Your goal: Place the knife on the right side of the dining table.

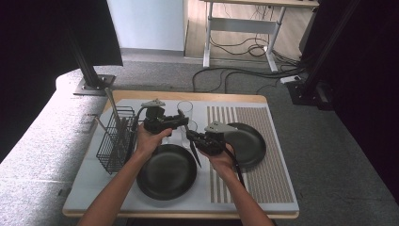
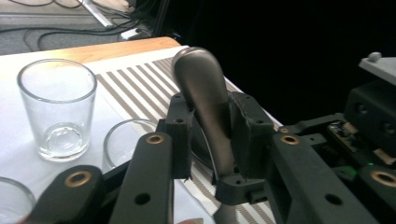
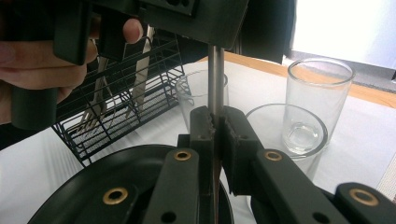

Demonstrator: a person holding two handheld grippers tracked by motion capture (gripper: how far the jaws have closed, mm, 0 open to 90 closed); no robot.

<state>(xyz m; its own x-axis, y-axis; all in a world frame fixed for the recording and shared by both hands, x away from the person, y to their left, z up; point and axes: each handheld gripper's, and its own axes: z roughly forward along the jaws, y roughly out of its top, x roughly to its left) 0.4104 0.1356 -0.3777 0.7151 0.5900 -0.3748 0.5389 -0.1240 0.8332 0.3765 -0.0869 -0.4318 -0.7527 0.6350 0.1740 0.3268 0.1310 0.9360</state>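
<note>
Both my grippers hold one knife above the counter's middle: left gripper jaws closed on its handle, right gripper jaws gripping its blade. Near the left edge, a wire basket holds cutlery.

A wooden table carries a white mat beside a striped mat.

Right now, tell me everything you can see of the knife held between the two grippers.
The knife looks like dull grey metal, with a rounded handle and a thin blade. It hangs above the table between the glasses and the near black plate, lying slantwise in the high view. The left gripper has its jaws on the handle; the right gripper pinches the blade edge-on. Nothing else touches it.
</note>
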